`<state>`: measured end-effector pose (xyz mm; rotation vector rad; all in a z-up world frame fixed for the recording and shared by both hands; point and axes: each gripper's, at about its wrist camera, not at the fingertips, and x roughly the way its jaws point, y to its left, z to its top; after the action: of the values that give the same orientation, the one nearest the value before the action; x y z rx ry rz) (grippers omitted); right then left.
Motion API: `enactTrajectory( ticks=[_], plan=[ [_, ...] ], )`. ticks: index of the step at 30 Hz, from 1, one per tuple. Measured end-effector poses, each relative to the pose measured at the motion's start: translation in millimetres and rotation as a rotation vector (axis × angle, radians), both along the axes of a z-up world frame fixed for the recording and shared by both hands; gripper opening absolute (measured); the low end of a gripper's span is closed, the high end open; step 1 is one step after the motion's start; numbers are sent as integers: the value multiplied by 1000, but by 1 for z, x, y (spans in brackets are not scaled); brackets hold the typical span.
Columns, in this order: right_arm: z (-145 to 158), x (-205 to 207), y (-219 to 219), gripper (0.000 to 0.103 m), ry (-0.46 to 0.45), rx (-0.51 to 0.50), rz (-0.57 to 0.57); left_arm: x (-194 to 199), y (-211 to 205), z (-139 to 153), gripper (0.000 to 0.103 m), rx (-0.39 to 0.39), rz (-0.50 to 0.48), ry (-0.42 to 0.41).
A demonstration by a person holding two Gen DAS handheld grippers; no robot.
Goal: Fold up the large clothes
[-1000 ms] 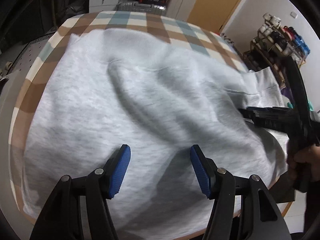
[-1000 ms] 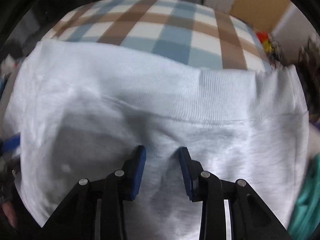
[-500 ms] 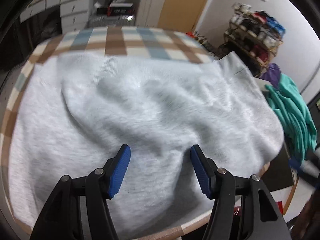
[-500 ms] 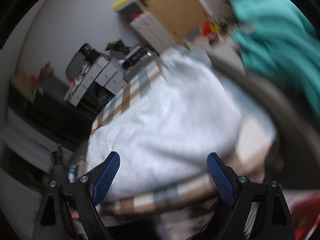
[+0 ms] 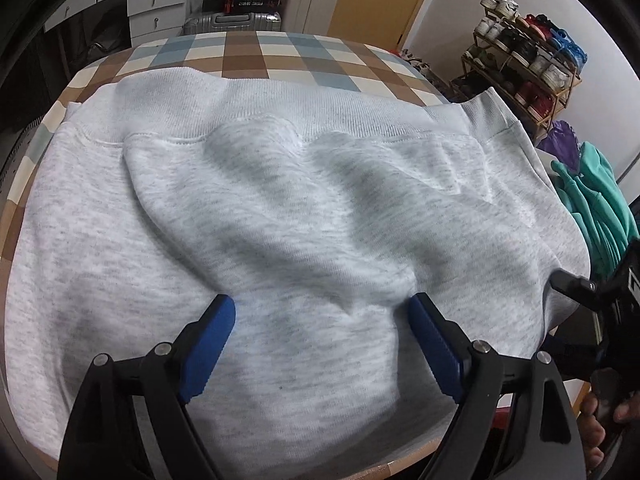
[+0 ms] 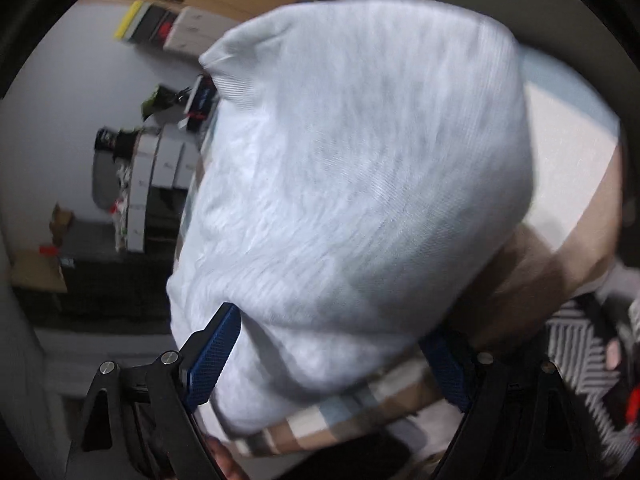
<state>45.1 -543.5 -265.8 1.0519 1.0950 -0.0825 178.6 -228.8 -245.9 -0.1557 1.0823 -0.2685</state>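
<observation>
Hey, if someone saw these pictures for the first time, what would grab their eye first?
A big pale grey sweatshirt covers most of a checked table, rumpled in the middle. The left claw stands open just above it. At the right, a teal garment hangs beside a shoe rack.

No lettering can be read anywhere: the black box with red ends (image 5: 251,0) on the silver suitcase (image 5: 232,24) in the left wrist view carries a pale printed line too small to make out, and the right wrist view is blurred throughout.
</observation>
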Motion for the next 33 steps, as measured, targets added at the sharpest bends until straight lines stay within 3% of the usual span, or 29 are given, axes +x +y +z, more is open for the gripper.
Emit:
enactTrajectory(
  ticks=[3,6,7,8,9,11,13,15,17,19,23,25,26,29,33],
  plan=[
    [5,18,12,91,25,-75,32,0,1,0,86,1,-5,3],
    [5,32,14,85,-10,-125,27,1,3,-1,87,-10,-2,8],
    [5,33,16,72,-44,-165,34,1,4,-1,87,-11,0,7],
    [6,31,17,51,-74,-221,52,1,5,-1,87,-12,3,9],
    [8,29,17,42,-90,-262,66,1,5,-1,87,-10,5,10],
    [8,29,7,31,-134,-200,49,-1,6,2,87,-1,11,9],
    [3,29,3,32,-150,-174,64,-6,6,5,87,14,-1,2],
    [-3,29,-3,48,-132,-114,48,-8,8,4,87,20,-15,3],
    [-14,24,-18,55,-149,20,-22,-6,14,1,87,-14,-13,24],
    [-23,20,-30,61,-151,83,-92,-4,17,0,87,-34,-14,36],
    [-26,32,-35,62,-149,97,-128,-5,16,0,87,-25,-31,32],
    [-24,35,-34,58,-141,68,-112,-5,16,1,87,-21,-36,30],
    [-22,35,-32,44,-139,38,-100,-5,16,1,87,-21,-37,30],
    [-5,36,-21,25,-164,-111,-9,-4,14,-1,87,-11,-40,30],
    [38,32,10,19,-271,-366,122,-2,7,-2,87,15,-54,24]
  ],
)
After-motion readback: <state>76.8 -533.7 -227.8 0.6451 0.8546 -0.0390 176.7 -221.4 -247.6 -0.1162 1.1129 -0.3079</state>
